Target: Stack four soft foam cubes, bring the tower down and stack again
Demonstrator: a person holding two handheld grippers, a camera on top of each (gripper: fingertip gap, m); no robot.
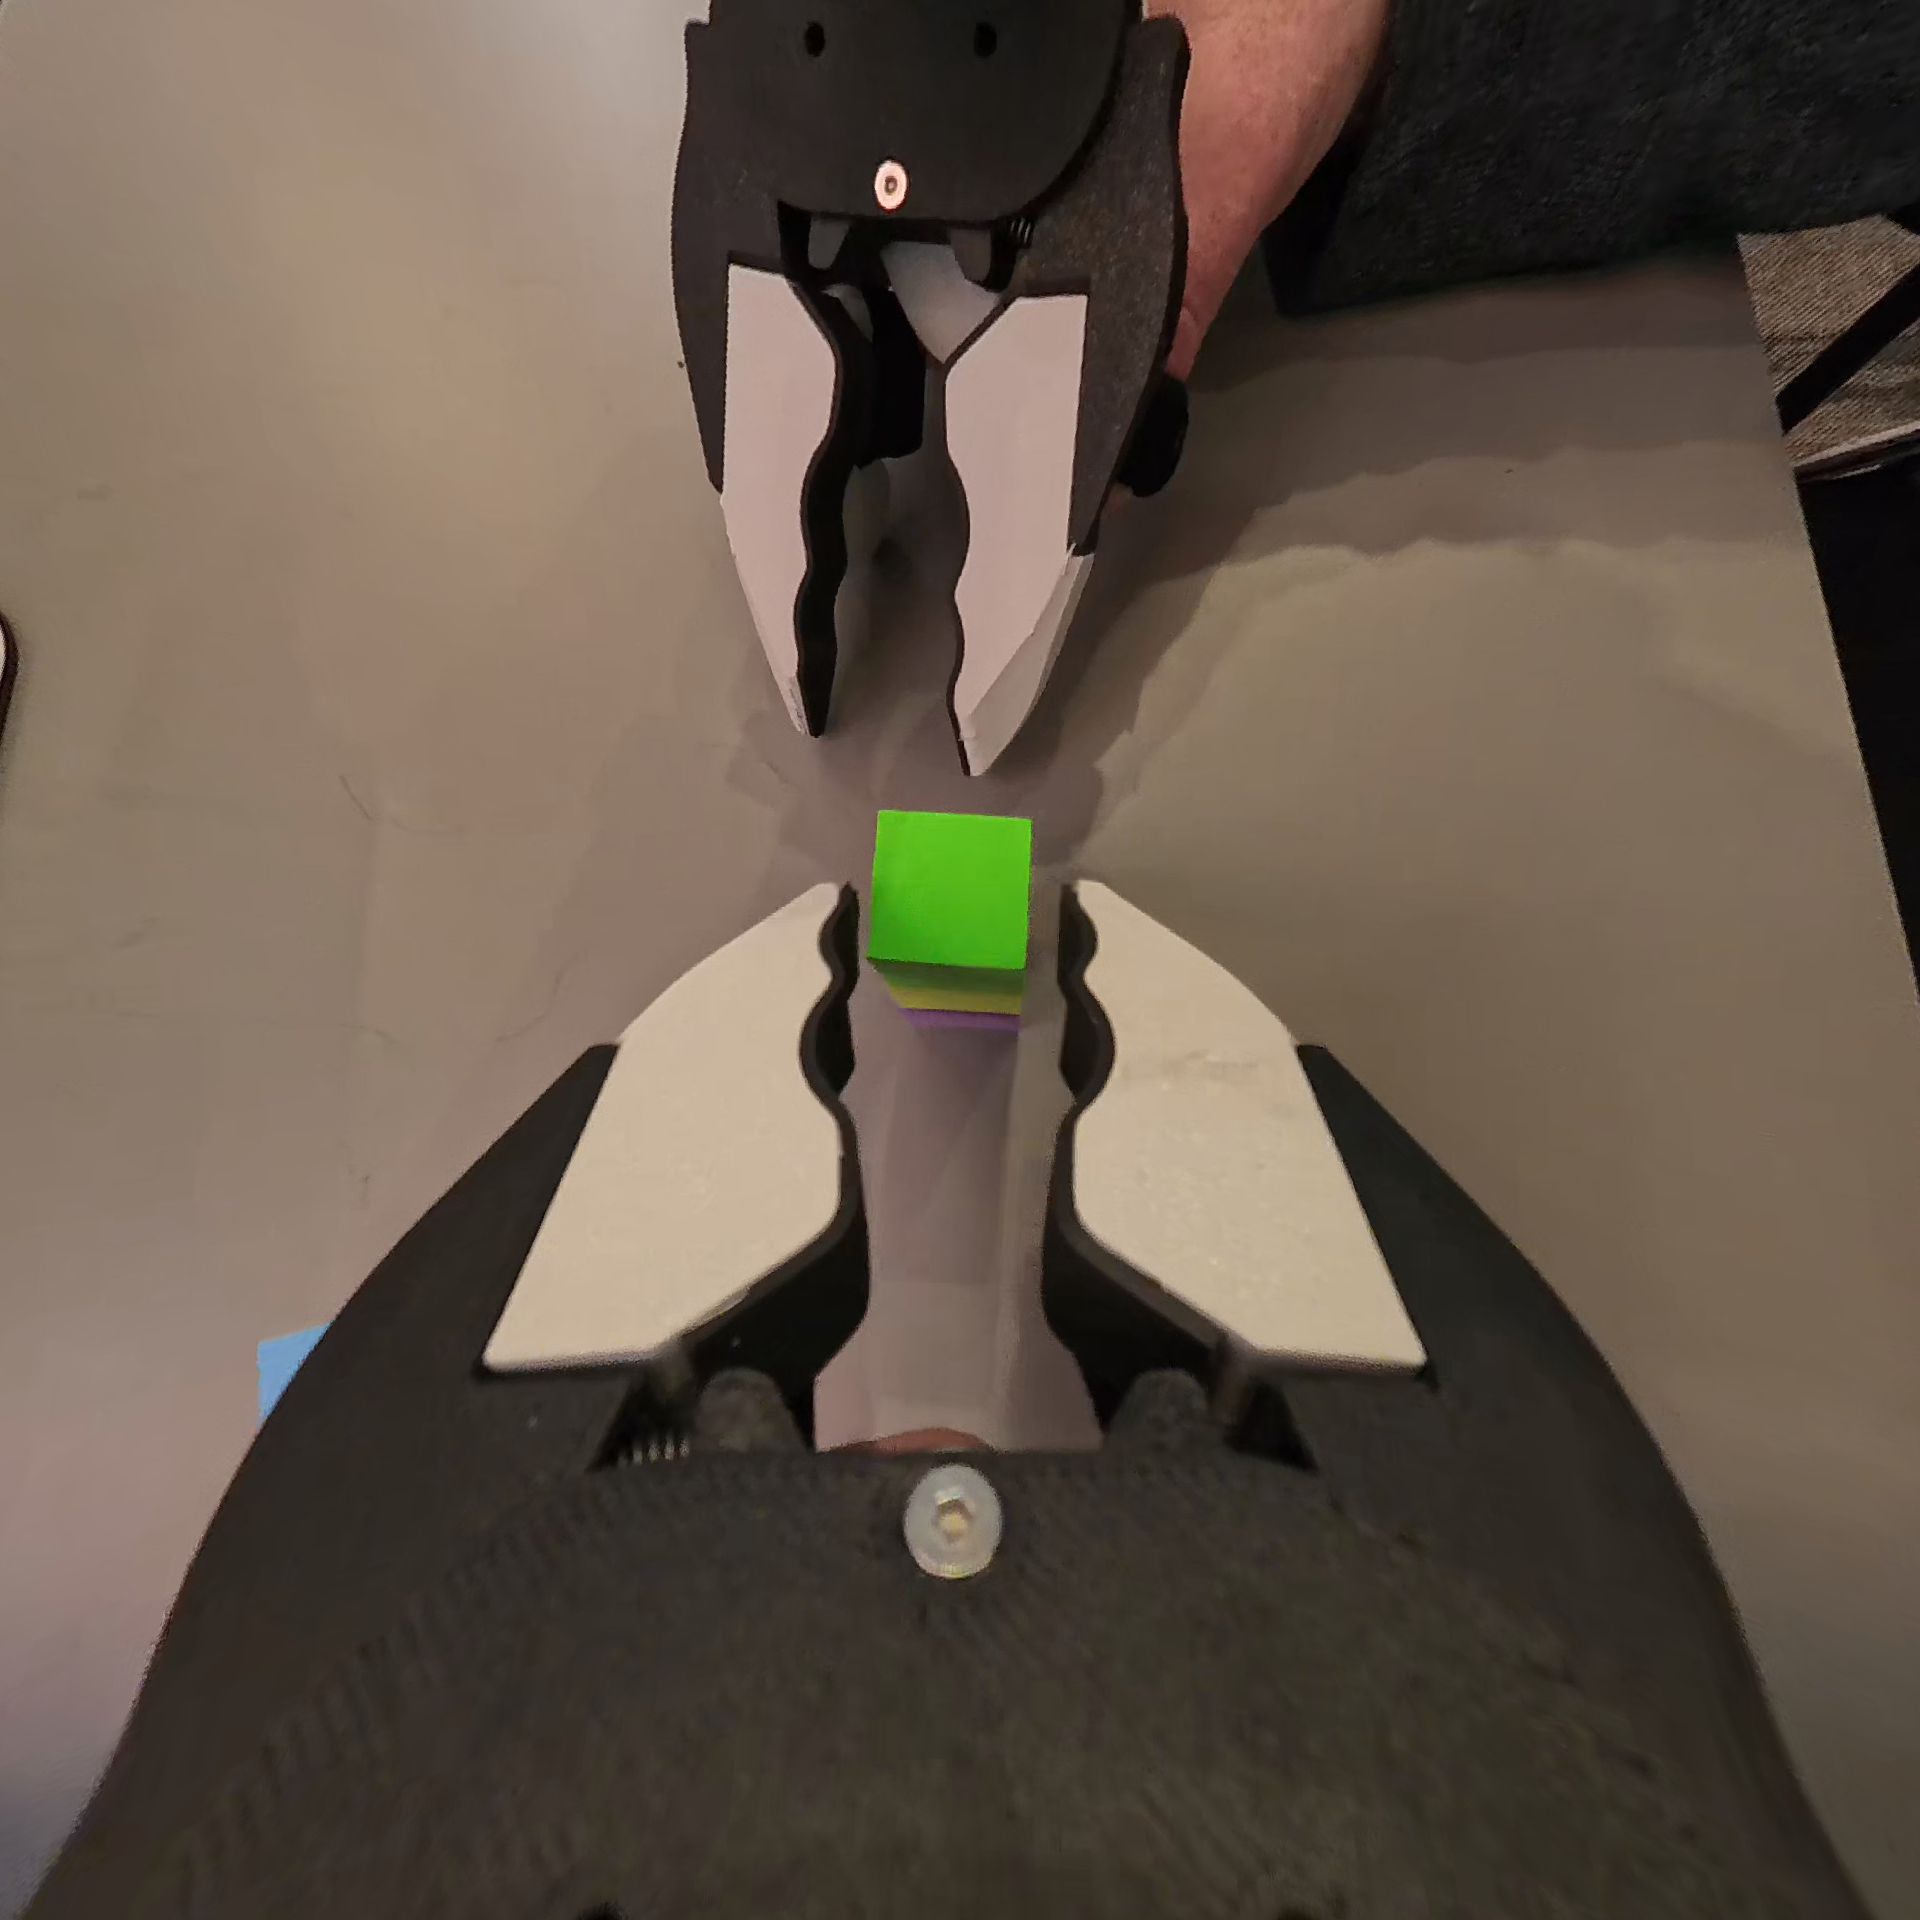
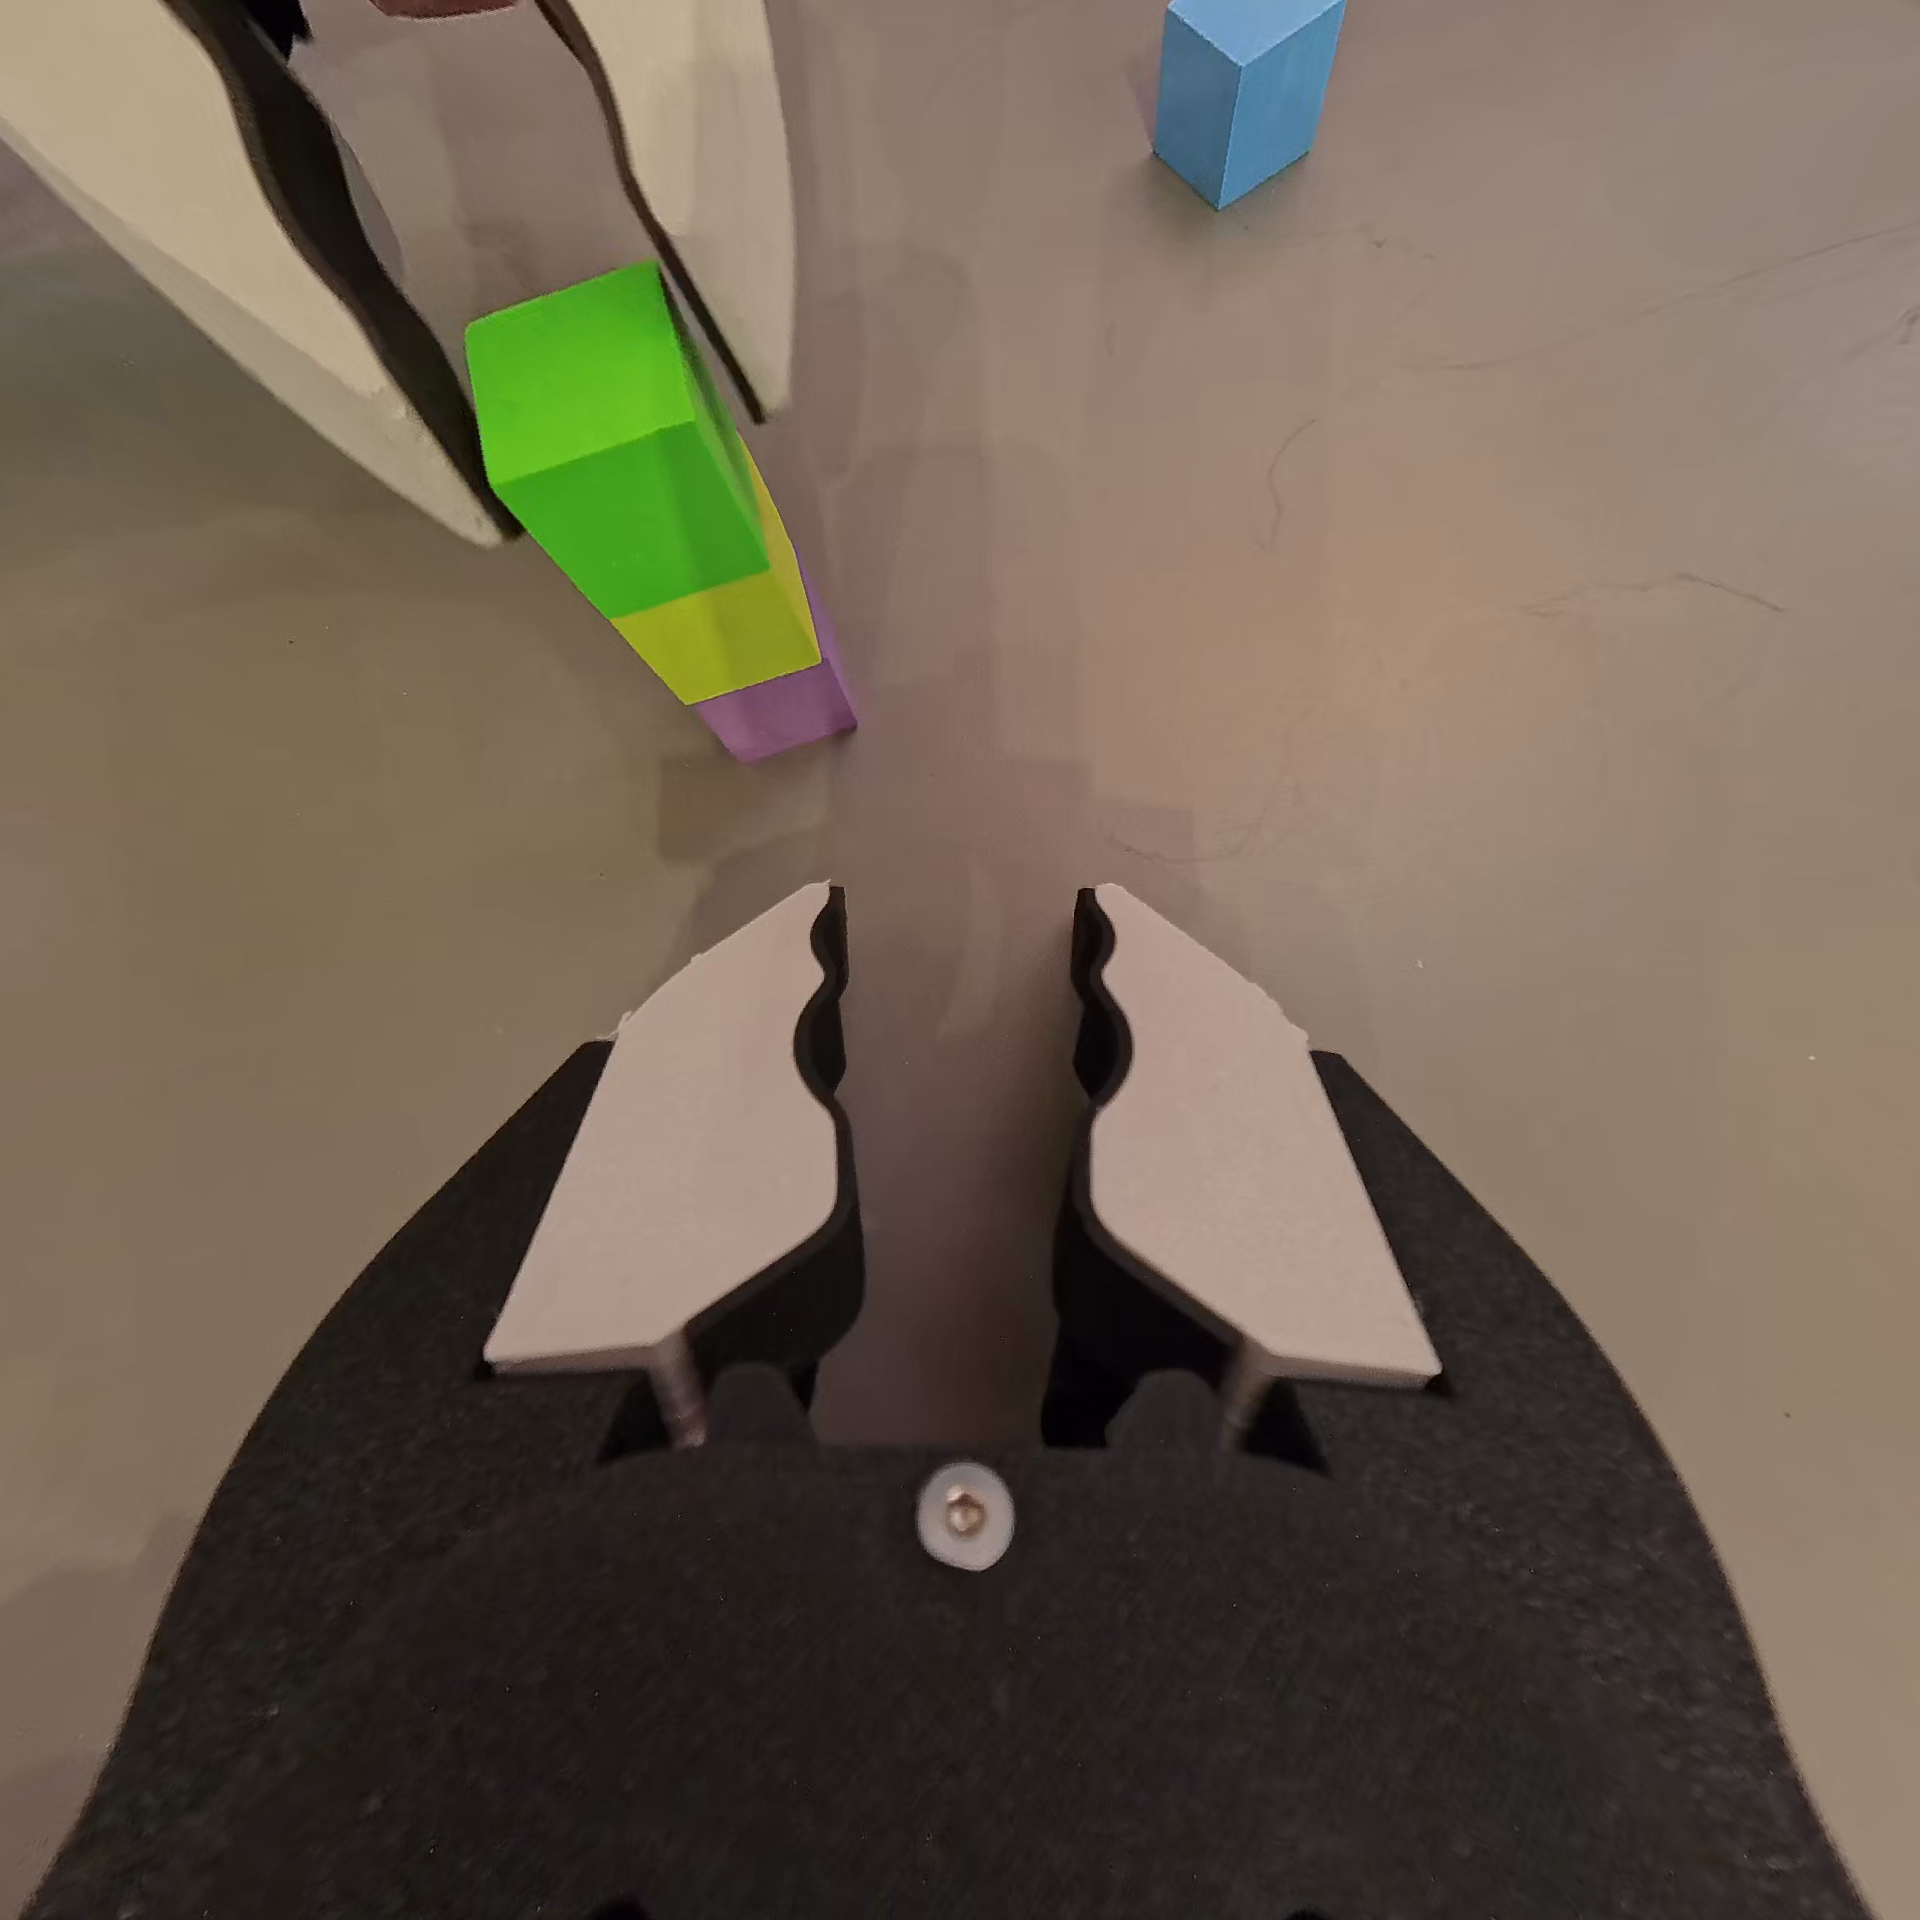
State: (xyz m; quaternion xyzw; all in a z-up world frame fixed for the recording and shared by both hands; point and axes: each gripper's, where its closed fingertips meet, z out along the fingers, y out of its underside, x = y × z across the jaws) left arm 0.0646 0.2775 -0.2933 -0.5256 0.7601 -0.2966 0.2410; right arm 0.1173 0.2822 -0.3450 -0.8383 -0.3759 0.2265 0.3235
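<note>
Three cubes stand as a tower between the tips of my left gripper (image 1: 951, 904): a green cube (image 1: 951, 888) on top, a yellow cube (image 2: 717, 639) under it, a purple cube (image 2: 784, 712) at the bottom on the grey table (image 1: 364, 727). My left jaws are apart and stand on both sides of the green cube. From my left wrist view I see a thin gap at each side, so the pads do not seem to press it; from my right wrist view, I cannot tell whether the nearer finger touches it.

Just beyond the tower, my right gripper (image 1: 888, 753) points toward it with a narrow open gap, and only bare table lies between its tips. Farther, beyond my right tips and to their right, a blue cube (image 2: 1242, 99) stands alone, well apart from the tower.
</note>
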